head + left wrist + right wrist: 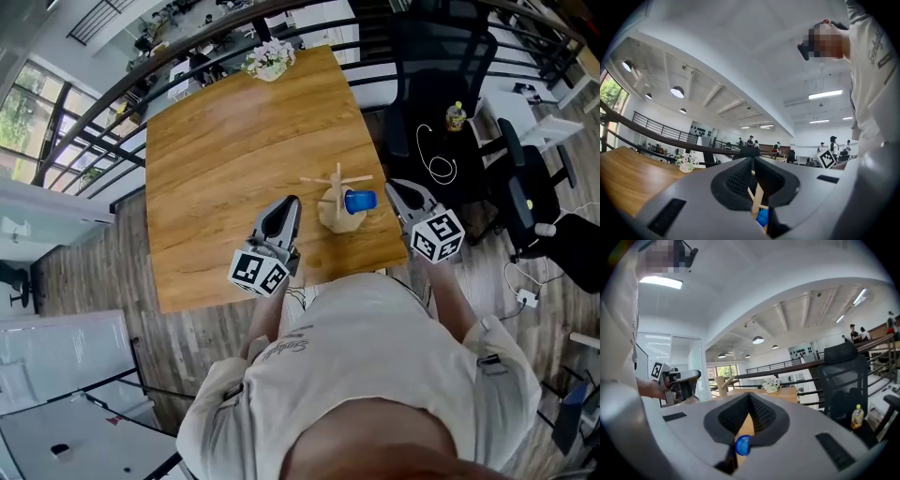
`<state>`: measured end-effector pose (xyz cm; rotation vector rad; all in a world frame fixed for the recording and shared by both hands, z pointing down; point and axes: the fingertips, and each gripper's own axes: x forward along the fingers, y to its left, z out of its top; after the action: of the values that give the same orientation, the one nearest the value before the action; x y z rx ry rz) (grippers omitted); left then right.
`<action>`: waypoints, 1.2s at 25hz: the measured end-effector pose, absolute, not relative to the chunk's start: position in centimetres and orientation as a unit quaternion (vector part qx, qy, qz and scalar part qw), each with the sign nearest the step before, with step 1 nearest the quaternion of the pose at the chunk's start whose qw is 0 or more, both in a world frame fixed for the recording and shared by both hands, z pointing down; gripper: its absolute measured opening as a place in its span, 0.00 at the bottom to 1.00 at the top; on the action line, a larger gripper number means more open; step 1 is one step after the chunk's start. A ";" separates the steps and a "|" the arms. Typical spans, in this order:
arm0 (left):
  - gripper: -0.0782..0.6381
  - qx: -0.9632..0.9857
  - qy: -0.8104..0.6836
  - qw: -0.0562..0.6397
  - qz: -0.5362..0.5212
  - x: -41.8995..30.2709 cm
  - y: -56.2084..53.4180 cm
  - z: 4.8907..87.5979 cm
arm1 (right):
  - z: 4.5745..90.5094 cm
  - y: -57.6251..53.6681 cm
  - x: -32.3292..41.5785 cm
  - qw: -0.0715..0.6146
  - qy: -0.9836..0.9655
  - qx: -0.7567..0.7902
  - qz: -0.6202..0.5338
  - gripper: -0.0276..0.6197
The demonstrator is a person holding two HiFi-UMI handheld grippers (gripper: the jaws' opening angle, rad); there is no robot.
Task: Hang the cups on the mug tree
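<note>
A wooden mug tree (337, 199) stands near the front right of the table, with a blue cup (360, 200) hanging on its right side. My left gripper (289, 206) hovers just left of the tree, jaws shut and empty. My right gripper (393, 187) sits just right of the cup, apart from it, also shut with nothing held. In the left gripper view a wooden peg (757, 199) and the blue cup (762, 218) show below the closed jaws. Below the closed jaws in the right gripper view I see the blue cup (742, 445) and, further off, the tree's top (722, 383).
The wooden table (225, 159) carries a vase of flowers (268, 61) at its far edge. Black office chairs (441, 84) stand to the right, one with a bottle (456, 116) and a cable on its seat. A railing runs behind the table.
</note>
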<state>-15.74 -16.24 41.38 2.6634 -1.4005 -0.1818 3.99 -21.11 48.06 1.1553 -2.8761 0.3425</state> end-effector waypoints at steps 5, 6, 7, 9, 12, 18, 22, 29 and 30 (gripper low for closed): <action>0.15 0.880 -0.469 0.044 -0.066 -16.5 -17.0 40.0 | 45.2 -21.7 4.1 0.009 -0.926 0.370 0.069 0.03; 0.15 0.880 -0.469 0.042 -0.067 -16.5 -17.1 39.6 | 44.6 -21.8 4.2 0.008 -0.927 0.371 0.062 0.03; 0.15 0.880 -0.469 0.039 -0.068 -16.4 -17.2 39.3 | 44.1 -21.9 4.2 0.007 -0.927 0.371 0.055 0.03; 0.15 0.881 -0.467 0.031 -0.069 -16.4 -17.6 38.6 | 42.9 -22.1 4.4 0.004 -0.927 0.372 0.043 0.03; 0.15 0.883 -0.465 0.019 -0.067 -16.5 -18.4 37.8 | 41.3 -22.3 4.5 0.004 -0.929 0.370 0.019 0.03; 0.15 0.882 -0.466 -0.007 -0.070 -16.8 -19.3 35.7 | 38.9 -22.7 4.7 -0.007 -0.929 0.369 -0.002 0.03; 0.15 0.884 -0.460 -0.027 -0.075 -16.6 -19.7 34.5 | 37.6 -23.2 5.0 -0.011 -0.928 0.372 -0.014 0.03; 0.15 0.880 -0.465 -0.041 -0.084 -16.5 -20.0 33.0 | 35.3 -23.1 4.3 -0.007 -0.930 0.363 -0.055 0.03; 0.15 0.880 -0.465 -0.040 -0.085 -16.5 -20.0 33.1 | 35.2 -23.0 4.1 -0.006 -0.931 0.360 -0.056 0.03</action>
<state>-16.52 -20.04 33.07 2.8381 -1.4982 -0.2745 4.10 -23.00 35.20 1.1358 -2.9365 -0.1766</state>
